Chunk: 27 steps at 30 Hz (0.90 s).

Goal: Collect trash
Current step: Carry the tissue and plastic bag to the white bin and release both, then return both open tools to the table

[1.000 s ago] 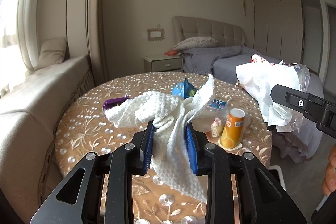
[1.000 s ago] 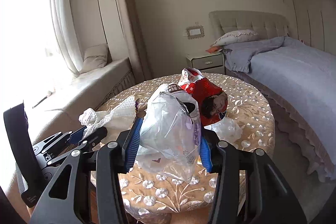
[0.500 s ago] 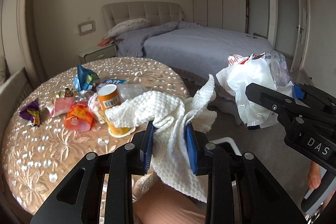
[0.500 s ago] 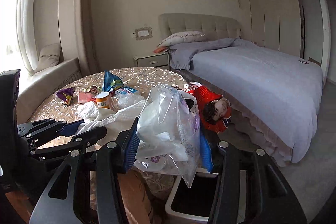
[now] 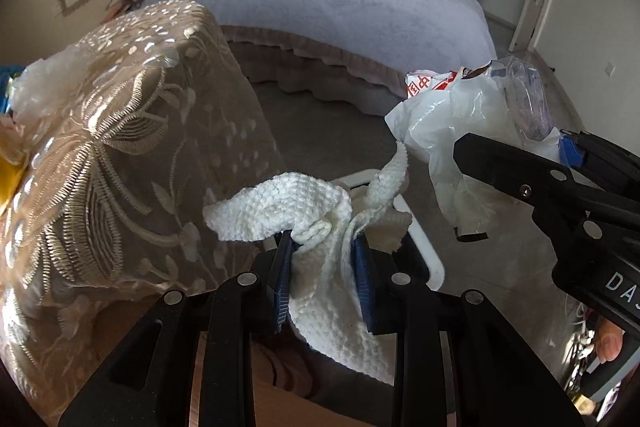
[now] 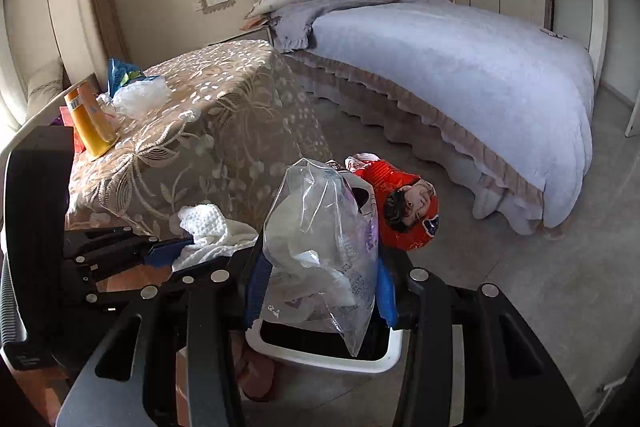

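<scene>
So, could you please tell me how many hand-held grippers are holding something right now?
2. The left hand-held gripper clamps the white cloth; the right hand-held gripper clamps the plastic bags above the white bin.

A lavender bed (image 6: 460,67) stands beside an embroidered tablecloth (image 6: 208,115).
</scene>
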{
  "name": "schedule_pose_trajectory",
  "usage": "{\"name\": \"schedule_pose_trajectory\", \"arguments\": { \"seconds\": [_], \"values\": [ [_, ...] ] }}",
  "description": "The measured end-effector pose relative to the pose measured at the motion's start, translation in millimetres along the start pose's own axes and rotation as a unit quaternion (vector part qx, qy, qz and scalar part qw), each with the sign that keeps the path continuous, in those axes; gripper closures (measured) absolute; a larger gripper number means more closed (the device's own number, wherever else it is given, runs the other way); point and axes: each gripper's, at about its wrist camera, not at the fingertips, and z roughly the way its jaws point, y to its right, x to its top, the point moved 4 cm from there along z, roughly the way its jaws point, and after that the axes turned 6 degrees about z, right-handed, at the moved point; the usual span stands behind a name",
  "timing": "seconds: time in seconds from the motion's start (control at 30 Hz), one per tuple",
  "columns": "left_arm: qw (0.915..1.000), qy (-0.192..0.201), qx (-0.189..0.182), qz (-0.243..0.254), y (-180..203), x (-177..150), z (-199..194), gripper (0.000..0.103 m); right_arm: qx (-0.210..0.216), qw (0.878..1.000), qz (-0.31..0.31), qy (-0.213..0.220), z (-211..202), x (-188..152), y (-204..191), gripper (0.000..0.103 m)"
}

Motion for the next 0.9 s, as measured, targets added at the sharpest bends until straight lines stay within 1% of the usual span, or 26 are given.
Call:
{"name": "schedule_pose_trajectory", "arguments": {
  "seconds": [0.07, 0.17, 0.3, 0.33, 0.37, 0.4, 0.43, 0.47, 0.5, 0.63, 0.77, 0.9],
  "values": [
    [0.9996, -0.022, -0.015, -0.002, 4, -4, 19, 0.075, -0.005, 1.000, 0.009, -0.013, 14, -5, 8, 0.057],
    [0.9987, -0.047, -0.020, 0.003, 12, -10, 40, 0.075, -0.007, 0.999, 0.019, -0.035, 36, -11, 18, 0.057],
    [0.9966, -0.077, -0.031, -0.001, 12, -14, 65, 0.075, -0.004, 0.998, 0.032, -0.058, 60, -16, 24, 0.057],
    [0.9958, -0.084, -0.036, -0.002, 12, -16, 69, 0.073, -0.001, 0.997, 0.035, -0.064, 66, -17, 26, 0.057],
    [0.9946, -0.093, -0.047, -0.001, 11, -18, 74, 0.068, 0.000, 0.997, 0.038, -0.070, 72, -17, 28, 0.054],
    [0.9932, -0.101, -0.058, -0.003, 12, -19, 77, 0.035, 0.003, 0.996, 0.041, -0.079, 78, -18, 30, 0.039],
    [0.9923, -0.105, -0.066, -0.010, 14, -16, 85, 0.006, 0.006, 0.995, 0.043, -0.094, 85, -19, 32, 0.023],
    [0.9926, -0.095, -0.074, -0.016, 12, -13, 87, 0.004, 0.004, 0.994, 0.045, -0.099, 90, -20, 35, 0.004],
    [0.9924, -0.098, -0.074, -0.013, 12, -14, 88, 0.005, 0.002, 0.994, 0.047, -0.097, 93, -21, 37, 0.004],
    [0.9933, -0.103, -0.050, 0.010, 12, -19, 96, 0.005, -0.009, 0.992, 0.056, -0.111, 106, -25, 44, 0.004],
    [0.9919, -0.107, -0.067, -0.004, 7, -18, 99, 0.005, -0.019, 0.992, 0.055, -0.107, 108, -25, 45, 0.004],
    [0.9933, -0.096, -0.064, -0.007, 2, -9, 95, 0.005, -0.021, 0.994, 0.046, -0.099, 104, -22, 43, 0.004]
  ]
}}
